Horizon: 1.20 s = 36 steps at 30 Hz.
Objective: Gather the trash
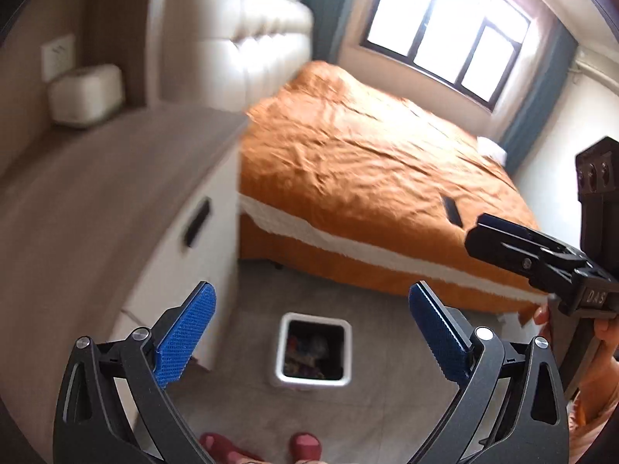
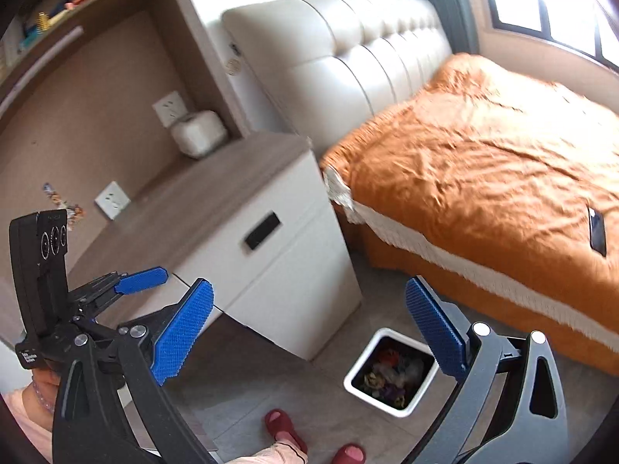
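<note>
- The left gripper [image 1: 311, 328] is hanging above the floor with its blue pads [image 1: 185, 338] spread wide apart, released and carrying nothing
- The right gripper [image 2: 309, 332] is likewise standing spread wide, its blue pads [image 2: 183, 334] well apart and gripping nothing
- The white trash bin [image 1: 314, 350] is sitting on the grey tiled floor [image 1: 387, 406], between the white bedside cabinet [image 1: 174, 255] on the left and the bed on the right, near the person's feet
- Mixed, colourful trash [image 2: 390, 377] is lying inside the bin, filling the bottom; the separate pieces are too blurred to tell apart
- A pair of dark red slippers [image 2: 284, 427] is showing at the near edge, just beside the bin
- An orange bedspread [image 1: 367, 147] is covering the bed, with a dark flat phone [image 2: 597, 232] lying on it toward the right
- A small cream box-shaped item [image 2: 199, 133] is resting on the far end of the cabinet top, below a wall socket [image 2: 170, 108]
- A padded cream headboard [image 2: 348, 58] is standing at the far side, with a window [image 1: 445, 27] to its right
</note>
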### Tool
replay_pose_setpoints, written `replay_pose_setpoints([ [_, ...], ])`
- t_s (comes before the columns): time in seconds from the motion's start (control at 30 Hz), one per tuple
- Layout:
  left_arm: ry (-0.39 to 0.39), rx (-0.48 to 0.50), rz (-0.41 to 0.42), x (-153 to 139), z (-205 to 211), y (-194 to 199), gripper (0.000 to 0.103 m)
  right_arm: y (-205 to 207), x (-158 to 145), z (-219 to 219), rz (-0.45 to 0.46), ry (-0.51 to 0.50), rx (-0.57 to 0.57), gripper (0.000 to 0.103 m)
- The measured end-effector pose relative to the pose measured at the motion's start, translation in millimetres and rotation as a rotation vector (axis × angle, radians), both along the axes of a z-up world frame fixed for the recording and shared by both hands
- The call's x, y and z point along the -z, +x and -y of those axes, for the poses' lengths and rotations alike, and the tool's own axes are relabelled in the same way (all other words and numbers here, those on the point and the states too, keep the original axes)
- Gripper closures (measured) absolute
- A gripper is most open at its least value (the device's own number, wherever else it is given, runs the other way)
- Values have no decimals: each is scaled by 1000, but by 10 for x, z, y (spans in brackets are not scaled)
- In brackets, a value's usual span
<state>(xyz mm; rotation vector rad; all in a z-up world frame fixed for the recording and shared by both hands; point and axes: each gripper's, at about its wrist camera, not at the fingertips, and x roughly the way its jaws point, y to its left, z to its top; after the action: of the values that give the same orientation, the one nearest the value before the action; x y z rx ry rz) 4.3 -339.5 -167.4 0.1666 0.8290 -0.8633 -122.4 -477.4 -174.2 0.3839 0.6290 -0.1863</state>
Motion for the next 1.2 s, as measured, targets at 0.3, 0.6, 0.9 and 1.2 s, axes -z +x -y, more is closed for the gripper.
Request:
replay_pose_setpoints([
  [0.3,28,-308,196,-850,-665,-12,5,198,-645,-403,145,-52,-149,4],
  [0.6,46,-538,241,-1230,-1753,222,5,590,-1026,-1328,210,-142,-246,4],
  [0.9,96,-606,332,-1486,-2766,392,5,1058,-1276,-2392,295,-212,-284,4],
  [1.2,84,-621,334,-1620,-3345,570,5,1344,-1274,-3081,299,-261,-275,4],
])
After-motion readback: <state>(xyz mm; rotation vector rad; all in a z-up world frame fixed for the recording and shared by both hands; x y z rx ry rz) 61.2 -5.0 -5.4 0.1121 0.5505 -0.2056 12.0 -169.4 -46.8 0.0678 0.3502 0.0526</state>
